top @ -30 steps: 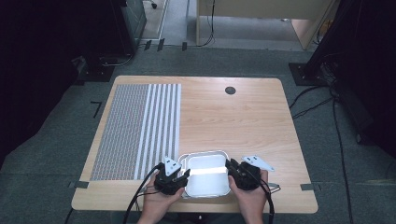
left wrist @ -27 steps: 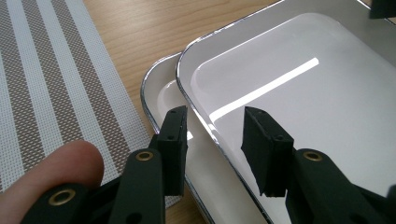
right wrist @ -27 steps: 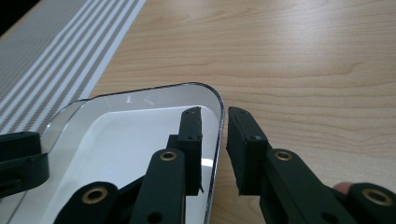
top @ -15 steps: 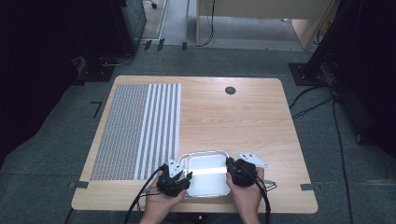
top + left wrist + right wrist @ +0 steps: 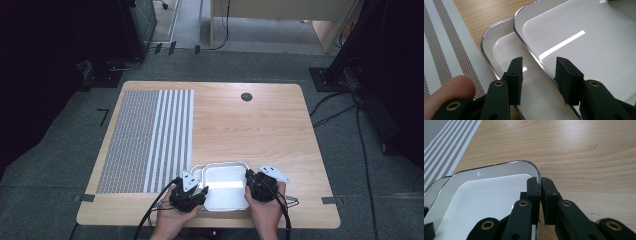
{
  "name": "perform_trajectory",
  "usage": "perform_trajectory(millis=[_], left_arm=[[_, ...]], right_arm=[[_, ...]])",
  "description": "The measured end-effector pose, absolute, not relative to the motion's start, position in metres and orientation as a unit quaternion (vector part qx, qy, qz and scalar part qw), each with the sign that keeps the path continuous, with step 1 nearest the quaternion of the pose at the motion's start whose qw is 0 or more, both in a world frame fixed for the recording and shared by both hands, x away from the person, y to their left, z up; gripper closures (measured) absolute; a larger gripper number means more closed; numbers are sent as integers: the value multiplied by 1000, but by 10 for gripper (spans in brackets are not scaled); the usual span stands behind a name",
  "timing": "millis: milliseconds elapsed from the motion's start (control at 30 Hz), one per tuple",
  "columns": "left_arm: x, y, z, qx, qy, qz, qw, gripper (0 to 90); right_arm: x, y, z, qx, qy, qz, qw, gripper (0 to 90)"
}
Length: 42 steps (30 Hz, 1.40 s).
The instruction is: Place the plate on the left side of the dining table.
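Where the wooden table point(image 5: 260, 125) meets the person's edge, two white trays point(image 5: 223, 186) lie stacked, the upper tray point(image 5: 579, 40) offset over the lower tray point(image 5: 506, 50), beside a striped mat point(image 5: 147, 140). Right gripper point(image 5: 540, 192): jaws clamped on the upper tray's rim. Left gripper point(image 5: 539, 75): jaws just opening, apart, straddling the upper tray's edge without pressing.

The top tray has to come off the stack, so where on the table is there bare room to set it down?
Bare wood lies beyond the top tray, between the striped mat and the table's right edge, up to the round grommet. The near edge is crowded: stacked trays, left gripper and right gripper flanking them.
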<state>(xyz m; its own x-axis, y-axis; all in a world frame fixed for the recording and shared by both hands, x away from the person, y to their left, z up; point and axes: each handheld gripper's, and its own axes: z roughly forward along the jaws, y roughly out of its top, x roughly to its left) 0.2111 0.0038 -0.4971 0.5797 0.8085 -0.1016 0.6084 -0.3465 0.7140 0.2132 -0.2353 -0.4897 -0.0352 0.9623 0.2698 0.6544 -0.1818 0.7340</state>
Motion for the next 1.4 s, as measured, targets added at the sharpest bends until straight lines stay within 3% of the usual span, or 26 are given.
perform_trajectory(millis=[300, 500, 1400], left_arm=[[208, 1, -497, 813, 433, 137, 365, 582], [206, -4, -497, 810, 435, 155, 362, 677], [220, 6, -469, 797, 443, 171, 373, 747]], right_arm=[[213, -237, -493, 669, 603, 392, 186, 873], [211, -238, -494, 682, 587, 401, 173, 888], [225, -242, -477, 706, 560, 420, 105, 900]])
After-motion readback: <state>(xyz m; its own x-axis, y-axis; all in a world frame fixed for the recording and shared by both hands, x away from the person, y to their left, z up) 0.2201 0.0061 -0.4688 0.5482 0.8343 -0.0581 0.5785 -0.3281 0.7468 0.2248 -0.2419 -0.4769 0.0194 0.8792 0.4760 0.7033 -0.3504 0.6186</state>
